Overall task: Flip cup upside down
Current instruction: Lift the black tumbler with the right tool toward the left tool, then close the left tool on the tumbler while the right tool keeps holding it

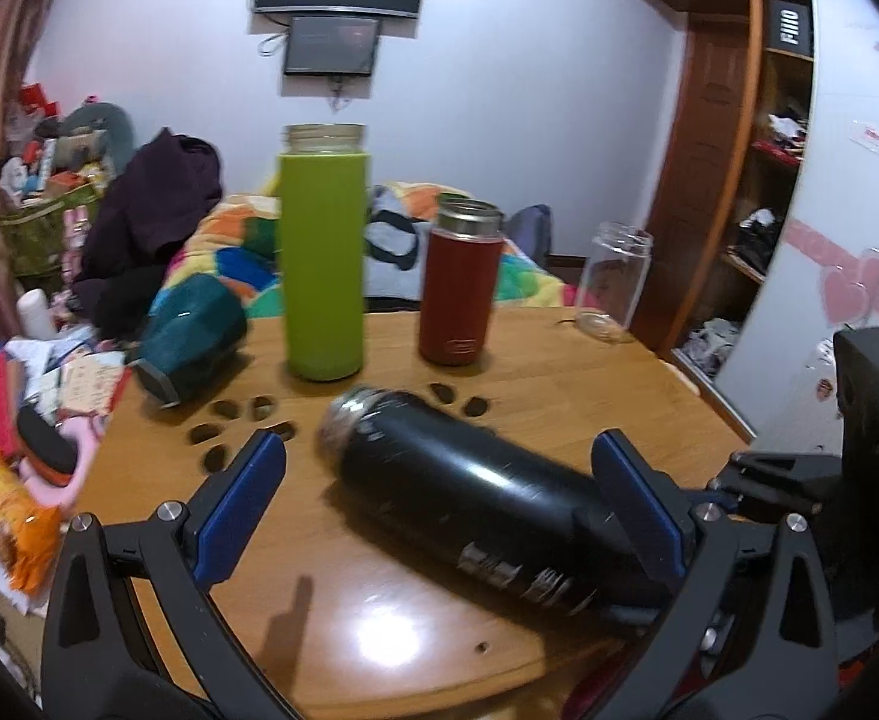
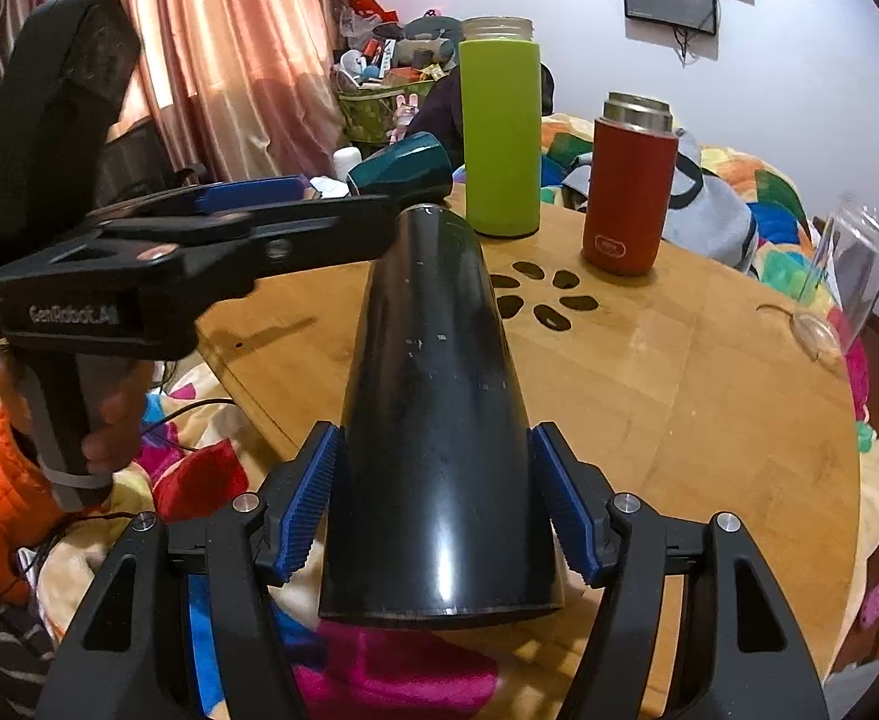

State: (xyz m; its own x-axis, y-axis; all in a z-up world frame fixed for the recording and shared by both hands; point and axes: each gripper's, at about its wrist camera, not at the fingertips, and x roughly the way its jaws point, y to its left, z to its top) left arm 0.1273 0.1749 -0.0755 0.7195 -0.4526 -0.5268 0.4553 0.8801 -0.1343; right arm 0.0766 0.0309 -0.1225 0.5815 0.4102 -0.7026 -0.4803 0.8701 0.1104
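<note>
The black cup (image 2: 439, 450) lies tilted on its side over the near part of the wooden desk (image 2: 709, 408), its steel mouth pointing toward the far bottles. The right tongs (image 2: 439, 498) clamp it near its base, both blue pads pressed to its sides. The left tongs (image 1: 439, 480) gape wide around the cup's middle, pads well clear of it. Farther back stand a green bottle (image 1: 322, 264), a red flask (image 1: 460, 294) and a clear jar (image 1: 613, 282), with a teal cup (image 1: 193, 342) on its side at the left.
</note>
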